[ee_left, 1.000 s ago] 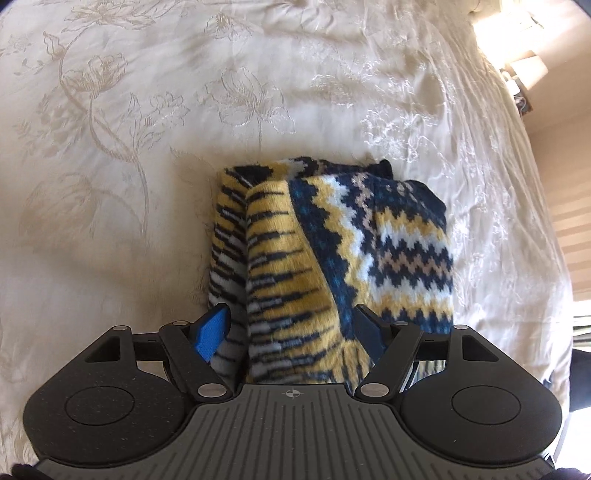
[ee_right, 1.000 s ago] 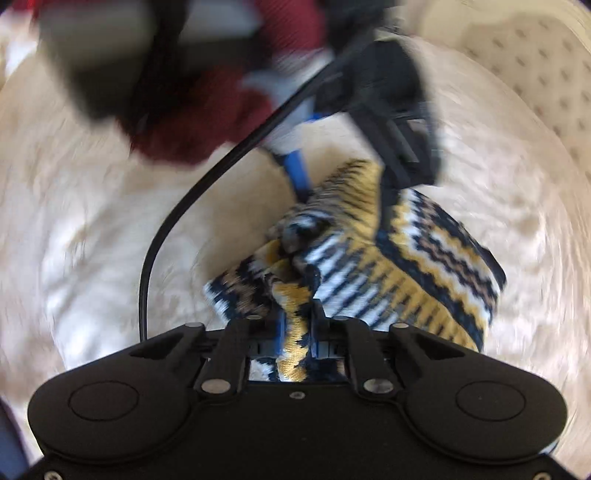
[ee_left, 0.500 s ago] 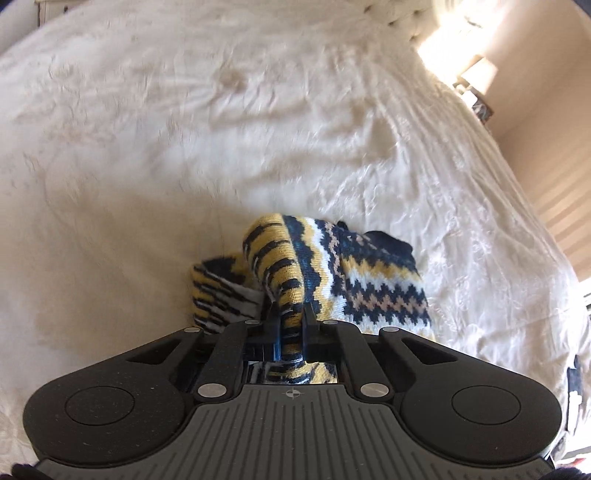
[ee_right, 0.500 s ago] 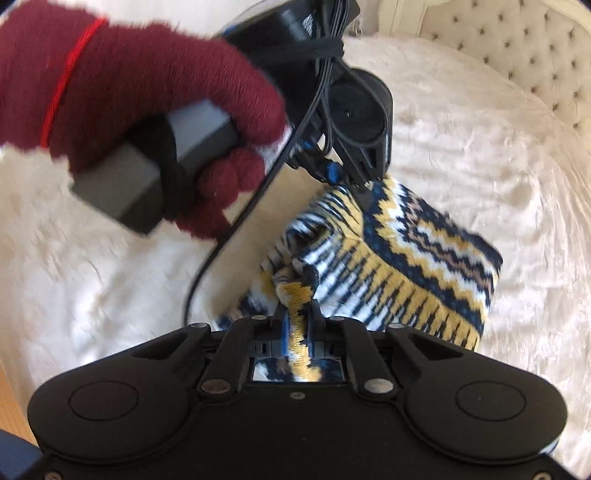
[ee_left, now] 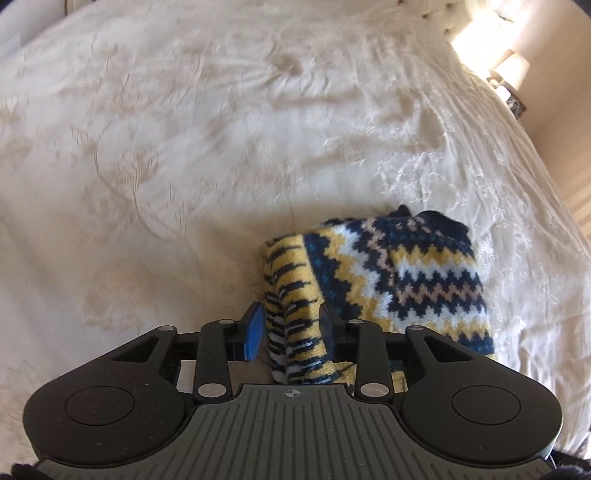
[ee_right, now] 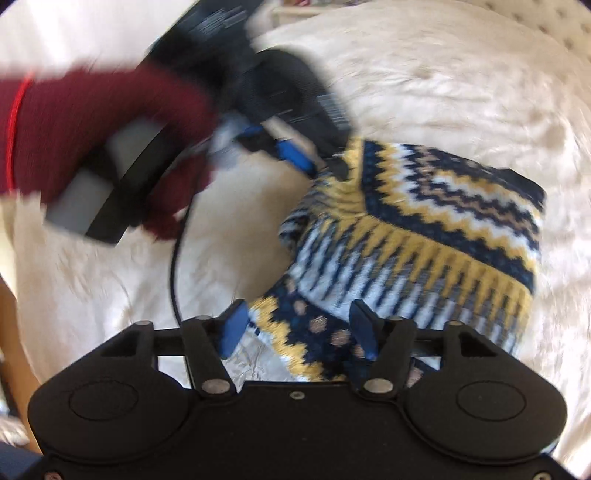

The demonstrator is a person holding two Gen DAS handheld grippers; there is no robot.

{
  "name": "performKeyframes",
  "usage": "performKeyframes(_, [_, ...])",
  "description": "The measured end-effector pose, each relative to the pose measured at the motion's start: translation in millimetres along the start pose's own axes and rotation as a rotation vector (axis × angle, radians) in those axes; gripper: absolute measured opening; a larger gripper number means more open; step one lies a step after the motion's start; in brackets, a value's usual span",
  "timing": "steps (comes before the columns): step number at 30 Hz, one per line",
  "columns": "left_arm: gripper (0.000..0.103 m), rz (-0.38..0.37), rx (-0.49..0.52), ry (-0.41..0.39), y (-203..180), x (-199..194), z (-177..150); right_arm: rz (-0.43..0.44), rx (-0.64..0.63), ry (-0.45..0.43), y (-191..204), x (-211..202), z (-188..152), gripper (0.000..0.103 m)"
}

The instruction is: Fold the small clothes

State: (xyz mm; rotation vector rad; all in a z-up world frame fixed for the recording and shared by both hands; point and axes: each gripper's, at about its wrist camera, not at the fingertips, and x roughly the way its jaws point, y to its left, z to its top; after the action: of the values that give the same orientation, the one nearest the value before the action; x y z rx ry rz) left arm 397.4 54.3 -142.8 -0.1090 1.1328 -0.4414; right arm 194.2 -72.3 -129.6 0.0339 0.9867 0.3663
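Observation:
A small knitted sweater (ee_left: 399,280) in navy, yellow and white zigzags lies bunched and folded on the cream bedspread (ee_left: 184,147). My left gripper (ee_left: 291,328) is partly open, its blue pads either side of a raised fold of the sweater's striped edge. My right gripper (ee_right: 299,328) is open, with the sweater's dotted corner (ee_right: 314,332) lying loose between its fingers. In the right wrist view the left gripper (ee_right: 310,162), held by a maroon-gloved hand (ee_right: 92,122), sits at the sweater's far edge.
The embroidered bedspread stretches far and left of the sweater. A tufted headboard (ee_right: 535,22) stands at the far end. A bedside lamp (ee_left: 513,70) stands past the bed's right edge. A black cable (ee_right: 175,258) hangs from the left gripper.
Both grippers were shut on the sweater's folds half a second ago. Both have now opened, the right one wide, and the fabric has settled lower on the bed.

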Motion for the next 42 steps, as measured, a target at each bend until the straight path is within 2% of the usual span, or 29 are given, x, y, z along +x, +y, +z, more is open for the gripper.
performKeyframes(1, [0.04,0.0,0.013,-0.016,-3.8,-5.3,0.9,-0.002,0.046,-0.018,-10.4,-6.0,0.3,0.067])
performKeyframes(3, [0.047,-0.005,0.05,-0.049,-14.7,-14.7,2.5,-0.008,0.133,-0.05,-31.2,-15.7,0.7,0.075])
performKeyframes(6, [0.049,-0.029,0.115,-0.07,-35.9,-20.3,0.6,-0.048,0.238,-0.089,-57.5,-27.0,6.0,0.076])
performKeyframes(11, [0.049,-0.072,0.158,-0.028,-64.5,-6.6,-15.0,-0.139,0.349,-0.101,-107.3,-29.8,16.2,0.076])
performKeyframes(15, [0.049,-0.063,0.186,0.031,-72.0,5.2,-36.1,-0.176,0.427,-0.101,-139.9,-24.2,20.6,0.076])
performKeyframes(18, [0.049,-0.03,0.211,0.072,-69.2,13.0,-53.0,-0.185,0.457,-0.076,-155.9,-14.4,24.0,0.076])
performKeyframes(20, [0.05,-0.018,0.236,0.069,-67.0,14.6,-59.6,-0.186,0.462,-0.05,-164.6,-2.5,28.2,0.076])
performKeyframes(25, [0.05,-0.02,0.24,0.075,-64.7,15.2,-57.5,-0.191,0.446,0.038,-179.7,39.5,39.9,0.076])
performKeyframes(28, [0.051,-0.017,0.239,0.082,-67.1,16.4,-55.7,-0.196,0.45,0.07,-188.4,62.3,52.5,0.081])
performKeyframes(31, [0.051,-0.027,0.211,0.078,-66.1,11.2,-54.6,-0.189,0.461,0.084,-194.2,74.6,63.7,0.082])
performKeyframes(36, [0.052,-0.063,0.083,0.027,-49.1,-16.7,-64.2,-0.141,0.473,0.081,-199.2,76.7,66.6,0.082])
performKeyframes(38, [0.054,-0.048,0.037,0.054,-39.2,-19.8,-71.8,-0.096,0.502,0.075,-202.4,74.1,61.9,0.083])
performKeyframes(42, [0.055,-0.081,-0.114,0.167,-12.8,-10.6,-85.3,-0.007,0.566,0.054,-205.5,68.4,45.0,0.083])
